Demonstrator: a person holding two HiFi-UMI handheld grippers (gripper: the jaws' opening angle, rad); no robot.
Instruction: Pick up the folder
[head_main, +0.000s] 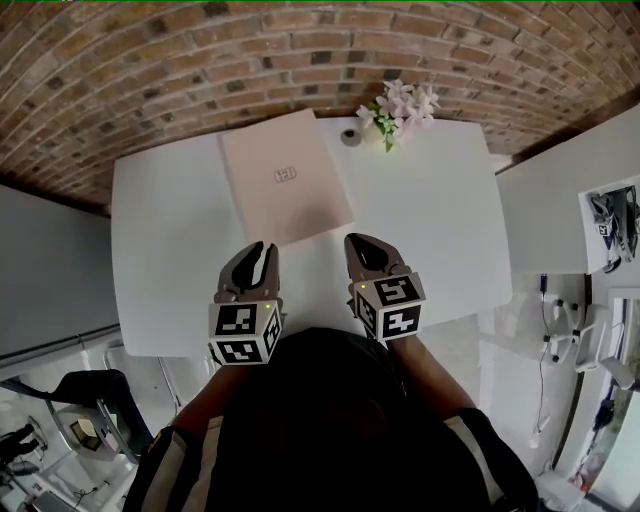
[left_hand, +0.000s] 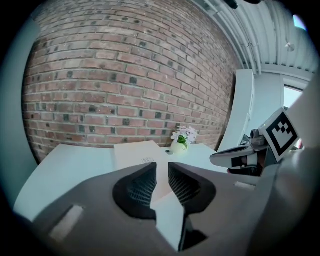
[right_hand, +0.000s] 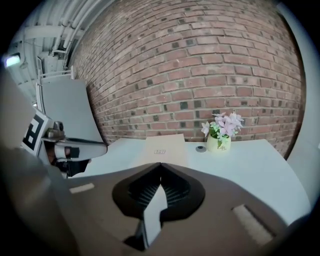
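Observation:
A pale pink folder (head_main: 285, 178) lies flat on the white table (head_main: 170, 260), toward its far side. Both grippers hover over the table's near part, just short of the folder's near edge. My left gripper (head_main: 262, 247) points at the folder's near left corner with its jaws a small gap apart and nothing between them. My right gripper (head_main: 355, 240) sits by the near right corner with its jaws together and empty. The left gripper view shows the folder (left_hand: 137, 152) beyond the jaw tips (left_hand: 161, 166); the right gripper view shows the folder (right_hand: 162, 149) ahead of the tips (right_hand: 160, 166).
A small pot of pink flowers (head_main: 395, 110) and a small round grey object (head_main: 350, 137) stand at the table's far edge, right of the folder. A brick wall (head_main: 200, 60) rises behind. A second white table (head_main: 550, 210) stands to the right.

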